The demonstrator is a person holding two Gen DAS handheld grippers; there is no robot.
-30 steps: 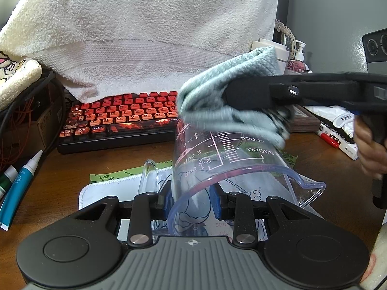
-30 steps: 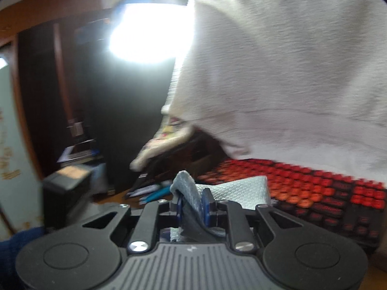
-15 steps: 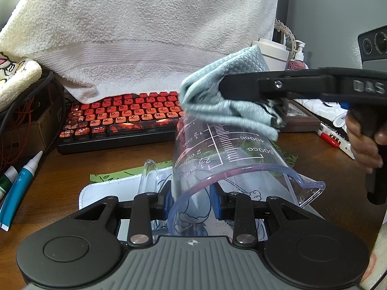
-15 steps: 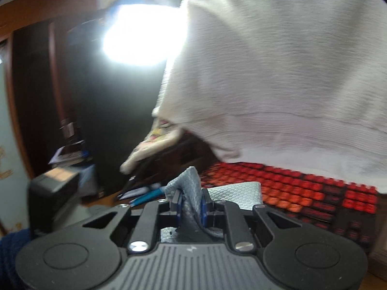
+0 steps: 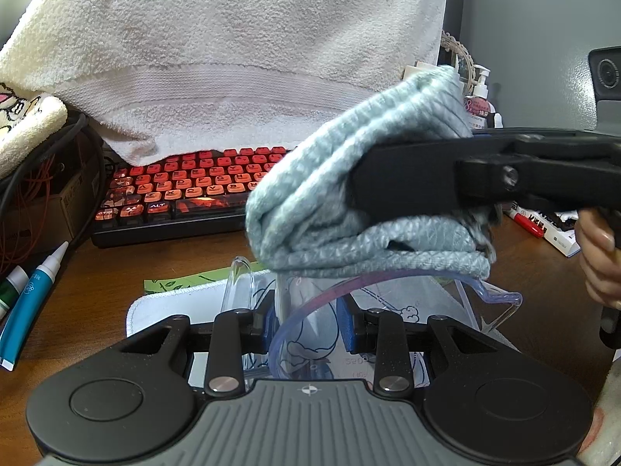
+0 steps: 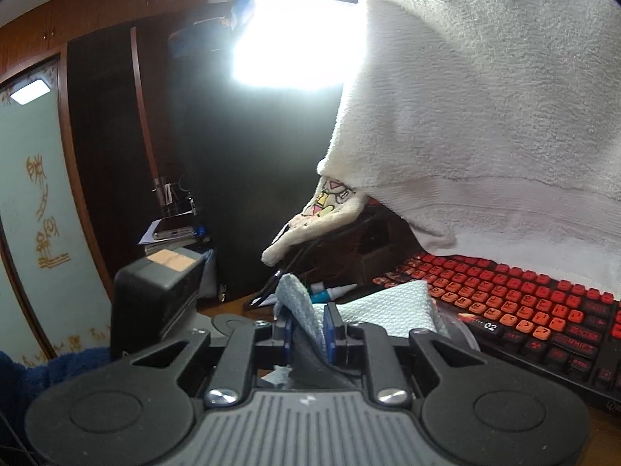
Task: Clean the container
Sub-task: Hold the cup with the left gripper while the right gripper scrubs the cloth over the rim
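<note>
A clear plastic measuring cup [image 5: 493,301] lies tilted with its rim and spout toward the left wrist camera. My left gripper [image 5: 308,318] is shut on its wall. A folded blue-grey cloth [image 5: 349,209] rests on top of the cup and hides its printed scale. My right gripper [image 5: 359,188] reaches in from the right, shut on that cloth. In the right wrist view the cloth [image 6: 300,306] sticks up between the pads of my right gripper [image 6: 308,328], and the cup is hidden.
A red-keyed keyboard [image 5: 186,190] lies behind the cup, under a hanging white towel [image 5: 233,58]. A printed white mat [image 5: 155,306] lies under the cup. Tubes [image 5: 31,291] lie left, cables far left. Markers [image 5: 535,221], pump bottles [image 5: 479,97] and a person's hand [image 5: 597,256] are at right.
The right gripper has brought the cloth down and toward the left wrist camera, so it now covers the cup's printed markings. The left gripper and the cup have stayed still.
</note>
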